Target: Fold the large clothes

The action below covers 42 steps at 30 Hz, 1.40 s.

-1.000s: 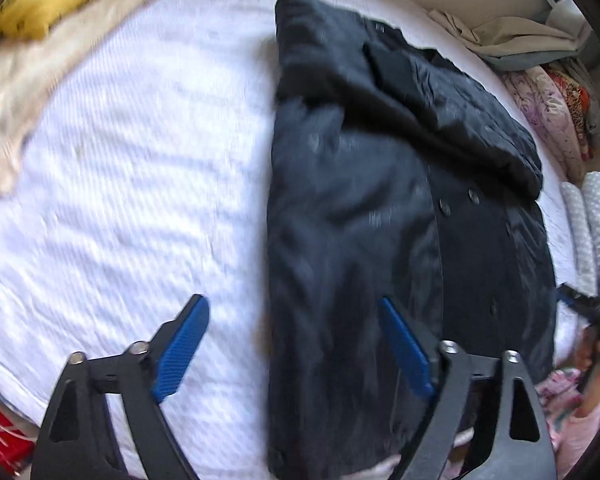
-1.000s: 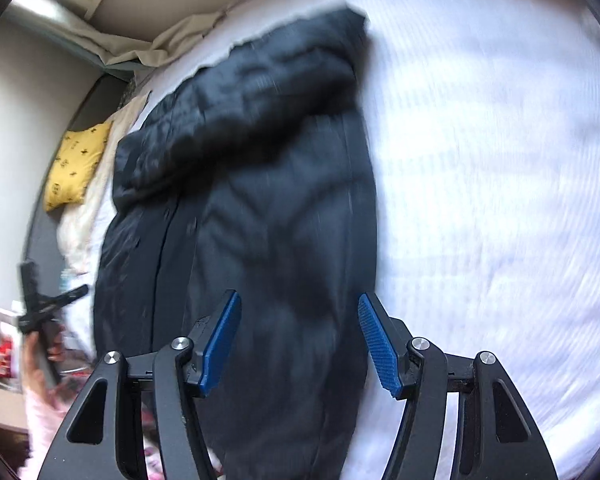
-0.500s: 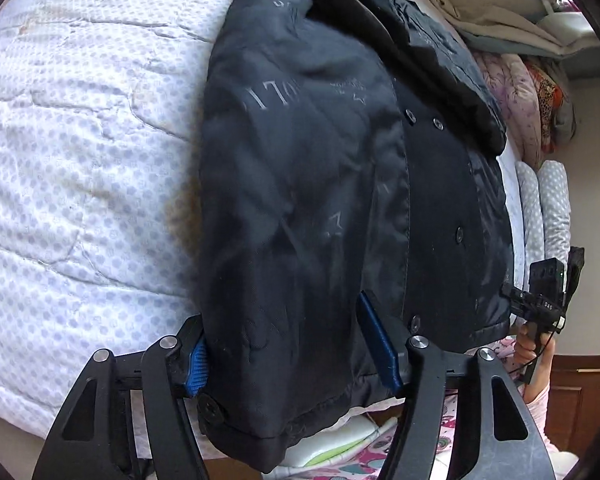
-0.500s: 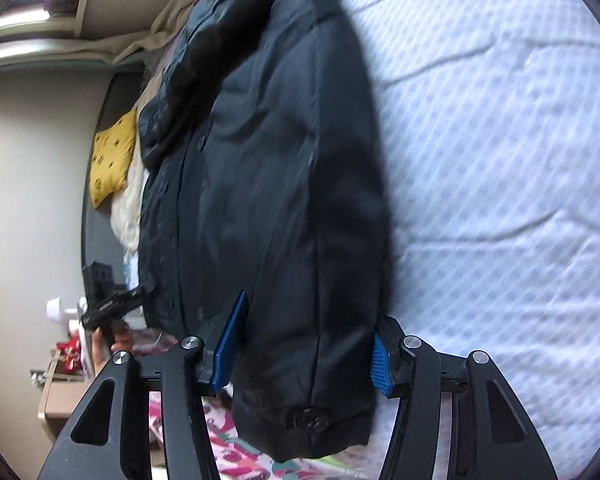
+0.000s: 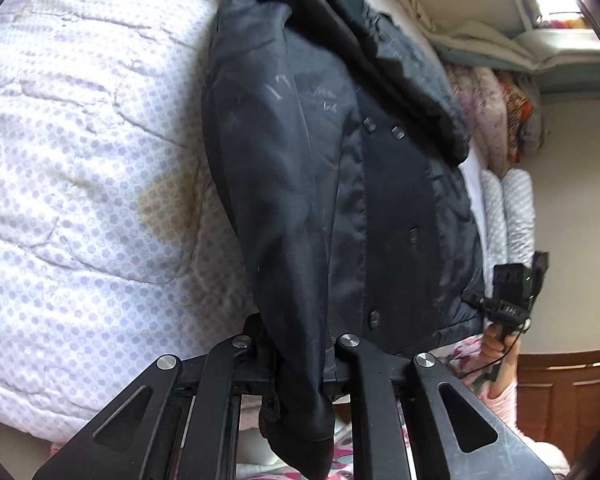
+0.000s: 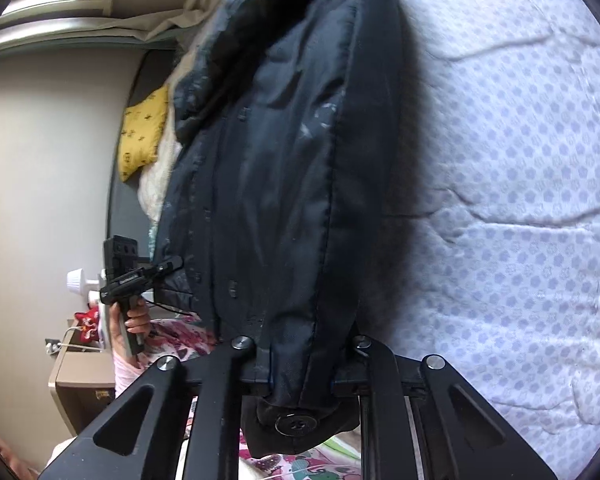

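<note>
A large black buttoned jacket (image 5: 364,184) lies on a white quilted bed (image 5: 80,184), sleeves folded over its front. My left gripper (image 5: 298,376) is shut on the jacket's hem at the left sleeve cuff, at the bed's near edge. My right gripper (image 6: 302,380) is shut on the jacket (image 6: 284,184) at the right sleeve cuff, where a button (image 6: 296,424) hangs below the jaws. The right gripper also shows in the left wrist view (image 5: 508,300); the left gripper shows in the right wrist view (image 6: 136,276).
A yellow pillow (image 6: 144,132) lies at the bed's far side. Folded bedding and rolled quilts (image 5: 508,200) are stacked by the wall. A wooden cabinet (image 5: 560,392) and a small bedside table (image 6: 84,372) stand beside the bed.
Both grippers moved down to the jacket's near hem and closed on the fabric at the sleeve cuffs; they were open before.
</note>
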Each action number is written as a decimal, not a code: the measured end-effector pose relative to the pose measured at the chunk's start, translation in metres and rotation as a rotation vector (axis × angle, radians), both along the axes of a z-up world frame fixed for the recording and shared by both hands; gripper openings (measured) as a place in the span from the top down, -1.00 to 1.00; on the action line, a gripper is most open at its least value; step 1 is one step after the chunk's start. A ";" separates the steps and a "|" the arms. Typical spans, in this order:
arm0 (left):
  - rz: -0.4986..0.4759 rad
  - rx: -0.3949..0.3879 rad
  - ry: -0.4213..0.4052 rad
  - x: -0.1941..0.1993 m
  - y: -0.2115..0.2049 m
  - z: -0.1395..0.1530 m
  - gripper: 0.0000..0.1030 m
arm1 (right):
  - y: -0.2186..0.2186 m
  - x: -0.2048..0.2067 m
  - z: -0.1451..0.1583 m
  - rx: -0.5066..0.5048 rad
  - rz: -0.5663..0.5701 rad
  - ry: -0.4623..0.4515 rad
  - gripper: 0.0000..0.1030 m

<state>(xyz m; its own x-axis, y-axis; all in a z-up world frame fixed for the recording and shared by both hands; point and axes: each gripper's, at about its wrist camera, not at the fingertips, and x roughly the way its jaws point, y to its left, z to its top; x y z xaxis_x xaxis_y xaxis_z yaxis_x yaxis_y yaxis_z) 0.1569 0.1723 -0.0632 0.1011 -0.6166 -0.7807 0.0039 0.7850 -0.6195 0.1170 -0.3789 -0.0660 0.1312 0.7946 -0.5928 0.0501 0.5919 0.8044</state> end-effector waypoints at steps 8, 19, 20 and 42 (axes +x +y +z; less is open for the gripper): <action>0.055 -0.168 -0.106 0.015 0.015 0.038 0.72 | -0.007 0.009 0.031 0.151 -0.067 -0.119 0.82; 0.162 -0.325 -0.250 0.097 0.012 0.115 0.72 | -0.011 0.082 0.114 0.249 -0.216 -0.359 0.82; 0.171 -0.330 -0.260 0.105 0.010 0.120 0.72 | -0.010 0.092 0.120 0.253 -0.231 -0.380 0.82; 0.409 -0.265 -0.175 0.266 -0.004 0.038 0.70 | -0.009 0.248 0.067 0.170 -0.407 -0.362 0.82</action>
<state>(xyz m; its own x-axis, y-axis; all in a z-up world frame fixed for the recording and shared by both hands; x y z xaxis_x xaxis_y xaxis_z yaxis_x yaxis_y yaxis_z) 0.4233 0.1679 -0.0250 0.4903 -0.6739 -0.5526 -0.1488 0.5600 -0.8150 0.3649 -0.3875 0.0008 0.6176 0.7179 -0.3213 -0.0496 0.4433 0.8950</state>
